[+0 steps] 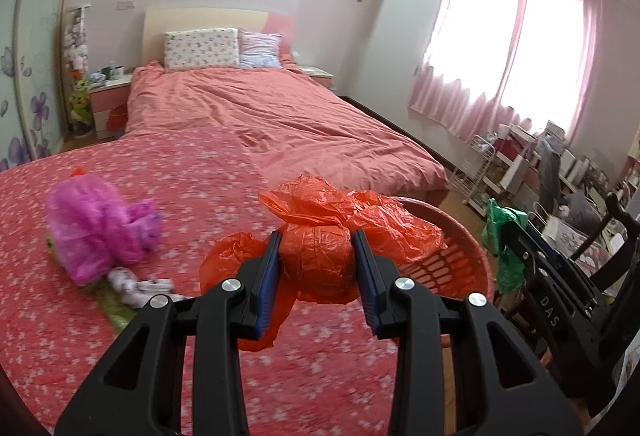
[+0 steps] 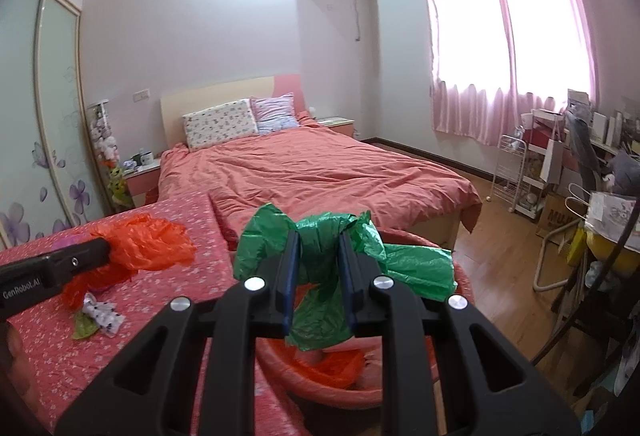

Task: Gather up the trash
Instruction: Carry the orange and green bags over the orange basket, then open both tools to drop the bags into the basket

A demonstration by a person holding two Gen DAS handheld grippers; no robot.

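Left wrist: left claw (image 1: 316, 260) grasping one orange bag (image 1: 320, 236); right claw (image 2: 318, 276) grasping one green bag (image 2: 408, 264).

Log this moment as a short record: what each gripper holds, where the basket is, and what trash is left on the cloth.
left gripper: shut on orange plastic bag
right gripper: shut on green plastic bag
basket: red, at the edge of the floral cloth; orange plastic already inside
left on cloth: purple plastic bag, small crumpled scraps

The red basket (image 2: 320, 392) is mostly hidden behind the right gripper (image 2: 319, 256).
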